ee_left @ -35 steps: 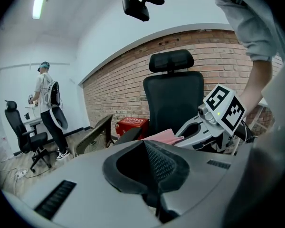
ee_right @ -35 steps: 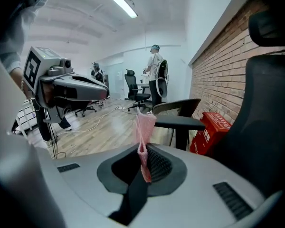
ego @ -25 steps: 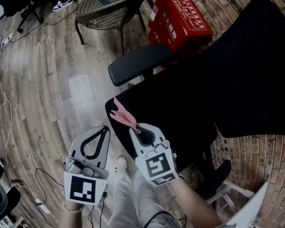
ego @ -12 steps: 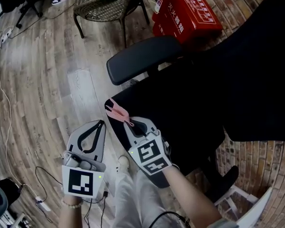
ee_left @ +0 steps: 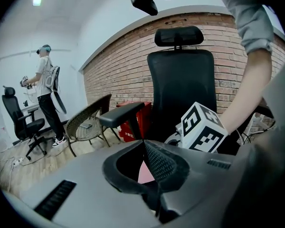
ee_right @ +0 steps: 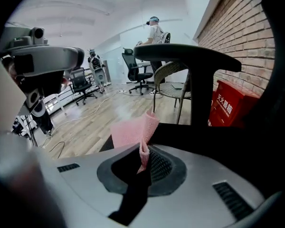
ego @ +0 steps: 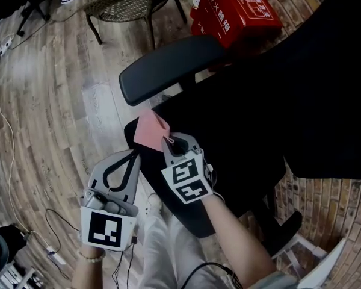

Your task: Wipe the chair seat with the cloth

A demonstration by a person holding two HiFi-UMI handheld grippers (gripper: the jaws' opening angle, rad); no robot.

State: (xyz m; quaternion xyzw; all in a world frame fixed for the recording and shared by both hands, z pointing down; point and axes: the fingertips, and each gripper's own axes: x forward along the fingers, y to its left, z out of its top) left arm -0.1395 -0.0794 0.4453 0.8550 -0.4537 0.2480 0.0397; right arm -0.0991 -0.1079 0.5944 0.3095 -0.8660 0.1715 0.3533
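Spotter: Since half a second back, right gripper (ego: 166,139) has slid toward the upper left of the frame, close under the armrest (ego: 168,68). Pink cloth (ego: 149,130) was a thin twist and is now fanned into a flat flap.

Recorder: Grip?

Spotter: Jaws pinched tight on one corner of the cloth. The rest stands free ahead of the tips. Left gripper (ego: 133,155) has its jaws closed tip to tip with nothing between them. It sits lower left, over the plank floor (ego: 54,113), off the chair.

Recorder: Where is the cloth on the chair seat (ego: 234,155)?

Spotter: At the seat's left edge in frame, just below the armrest. Can't tell whether the flap is pressed onto the fabric or held a touch above it.

Recorder: Which way does the work lie?

Spotter: Bare seat runs from the cloth toward centre and right of frame, up to the backrest (ego: 325,89). The cloth points upper left, away from all that. My read is that the coming stroke has to go back right and down across the seat, cloth trailing the jaws. The right gripper is nearer. The left is apart from the seat and no help.
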